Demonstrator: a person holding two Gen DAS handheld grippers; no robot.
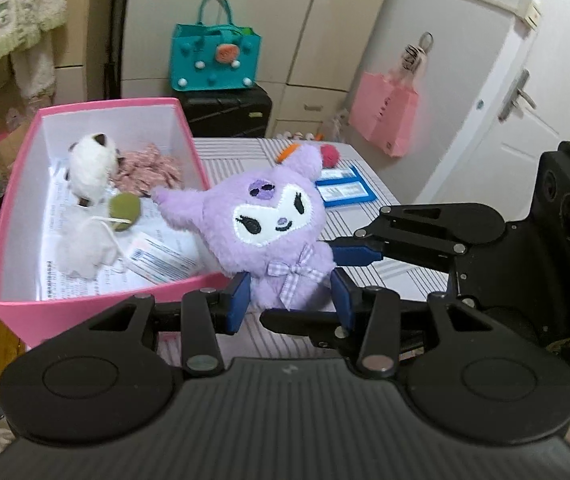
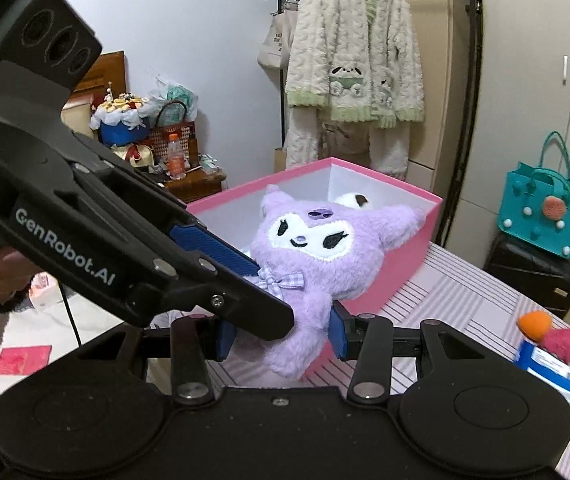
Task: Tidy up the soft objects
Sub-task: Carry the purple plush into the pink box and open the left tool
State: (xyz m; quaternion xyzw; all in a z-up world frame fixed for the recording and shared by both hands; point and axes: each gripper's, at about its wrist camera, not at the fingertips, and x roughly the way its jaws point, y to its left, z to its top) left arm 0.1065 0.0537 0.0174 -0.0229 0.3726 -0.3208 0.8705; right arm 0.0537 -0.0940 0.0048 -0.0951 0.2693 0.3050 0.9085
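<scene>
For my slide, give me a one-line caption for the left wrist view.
Both claws grip a fluffy purple plush doll beside an open pink cardboard box holding a white plush toy.

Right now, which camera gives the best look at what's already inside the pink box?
The left wrist view: it looks down into the pink box, showing a white plush and papers. The right wrist view shows only its outer wall, with the purple plush blocking the inside.

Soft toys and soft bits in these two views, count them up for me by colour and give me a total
Purple: 1, the purple plush, held by left gripper and right gripper.
White: 1, the white plush in the pink box.
Pink: 1, the pink fabric.
Green: 1, the green ball.
Red: 1, the red pompom.
Orange: 1, the orange pompom.
Total: 6
</scene>
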